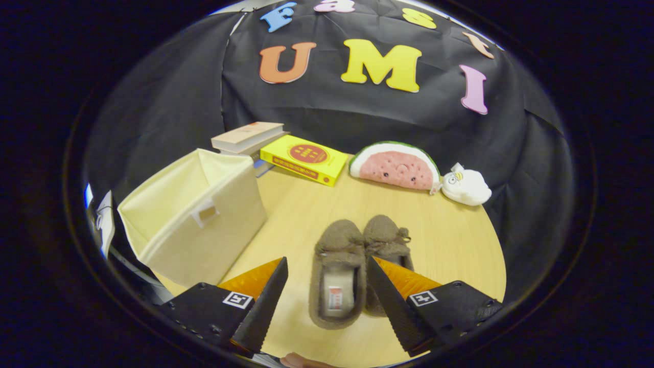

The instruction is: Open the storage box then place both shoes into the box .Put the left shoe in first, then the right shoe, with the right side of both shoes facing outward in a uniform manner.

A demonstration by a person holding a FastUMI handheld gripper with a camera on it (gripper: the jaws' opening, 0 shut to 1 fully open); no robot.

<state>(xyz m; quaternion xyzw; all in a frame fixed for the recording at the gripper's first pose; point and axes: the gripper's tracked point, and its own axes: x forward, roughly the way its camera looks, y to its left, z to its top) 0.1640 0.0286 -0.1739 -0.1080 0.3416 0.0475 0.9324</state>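
Your gripper (pixel 327 268) has its fingers spread wide, gripping nothing, over the left shoe (pixel 338 273).

Between the tips lies that shoe, the right shoe (pixel 389 243) touching it. To their left stands the open storage box (pixel 196 217); beyond sit books (pixel 286 151) and a watermelon plush (pixel 394 166).

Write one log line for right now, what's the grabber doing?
gripper: jaws open, straddling left slipper | right slipper: beside it, touching | box: open, left of slippers | stage: nothing gripped yet
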